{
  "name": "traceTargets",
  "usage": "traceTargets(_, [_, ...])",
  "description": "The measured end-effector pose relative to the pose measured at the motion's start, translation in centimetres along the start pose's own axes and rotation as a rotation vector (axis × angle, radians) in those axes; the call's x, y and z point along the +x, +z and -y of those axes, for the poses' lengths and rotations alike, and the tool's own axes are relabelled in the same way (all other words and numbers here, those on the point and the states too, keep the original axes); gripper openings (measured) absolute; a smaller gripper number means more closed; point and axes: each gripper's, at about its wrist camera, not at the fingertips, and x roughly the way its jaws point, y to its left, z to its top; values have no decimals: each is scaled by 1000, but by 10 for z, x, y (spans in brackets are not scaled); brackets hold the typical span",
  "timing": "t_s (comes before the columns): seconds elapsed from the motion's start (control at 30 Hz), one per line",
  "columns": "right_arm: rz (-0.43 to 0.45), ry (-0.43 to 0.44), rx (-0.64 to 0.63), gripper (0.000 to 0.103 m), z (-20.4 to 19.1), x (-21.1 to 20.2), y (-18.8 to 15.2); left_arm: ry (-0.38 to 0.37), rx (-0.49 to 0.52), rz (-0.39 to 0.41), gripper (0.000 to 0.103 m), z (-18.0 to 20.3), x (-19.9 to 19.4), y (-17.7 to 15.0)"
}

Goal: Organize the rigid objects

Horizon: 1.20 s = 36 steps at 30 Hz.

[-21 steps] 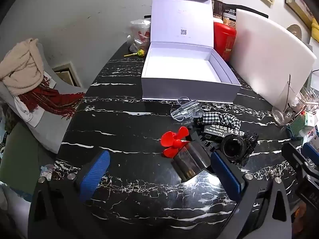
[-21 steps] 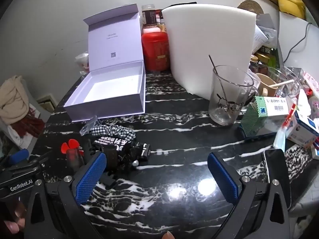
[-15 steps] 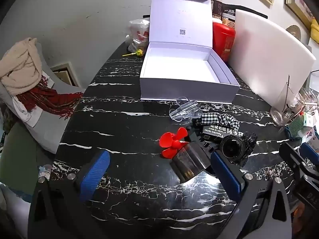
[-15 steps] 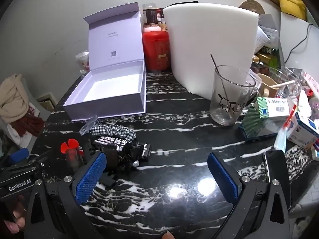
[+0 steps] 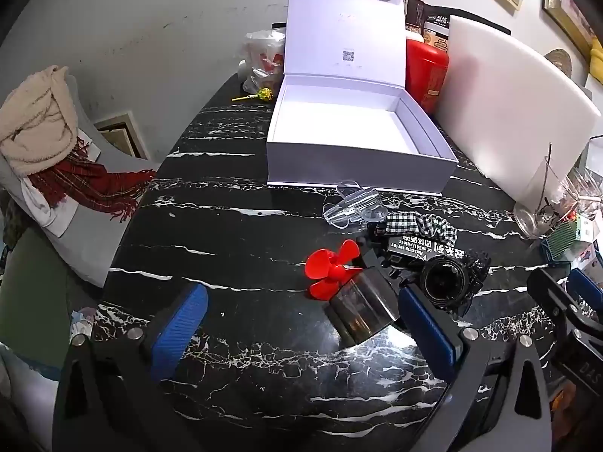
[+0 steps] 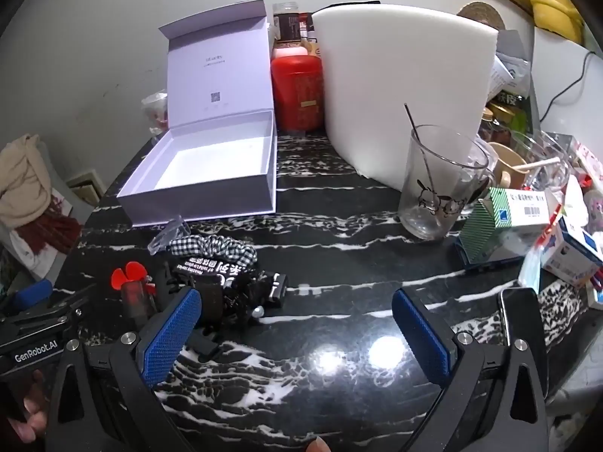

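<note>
The fan (image 5: 350, 293), red blades on a smoky clear body, lay on its side on the table (image 5: 241, 248), at the near-left edge of a small pile: camera (image 5: 446, 282), black labelled box (image 5: 426, 246), checked scrunchie (image 5: 422, 224), clear clip (image 5: 348, 207). Its long axis ran diagonally, blades toward the far left, body end toward the L gripper (image 5: 301, 324). The body sat just inside that gripper's right finger, ahead of the pads, not between them. L jaws were fully spread, nothing held.

R gripper (image 6: 294, 335) was also wide apart and empty, over bare table w/ the pile off its left finger. So L looked nearer to the fan; prob. a short push forward and right would bracket the body across its width.

White box (image 5: 358, 150) stood open and empty beyond the pile, lid up: likely the drop spot.
</note>
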Motion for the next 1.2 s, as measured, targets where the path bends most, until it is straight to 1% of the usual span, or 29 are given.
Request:
traceTargets(0.67, [2,-15,-12,103,-4,-3,4,-34,7,-10,103,-1,2,3])
traceTargets(1.2, [-4,-23,-7,103,-4,-3,6,-43,17,-12,103,2,1,3])
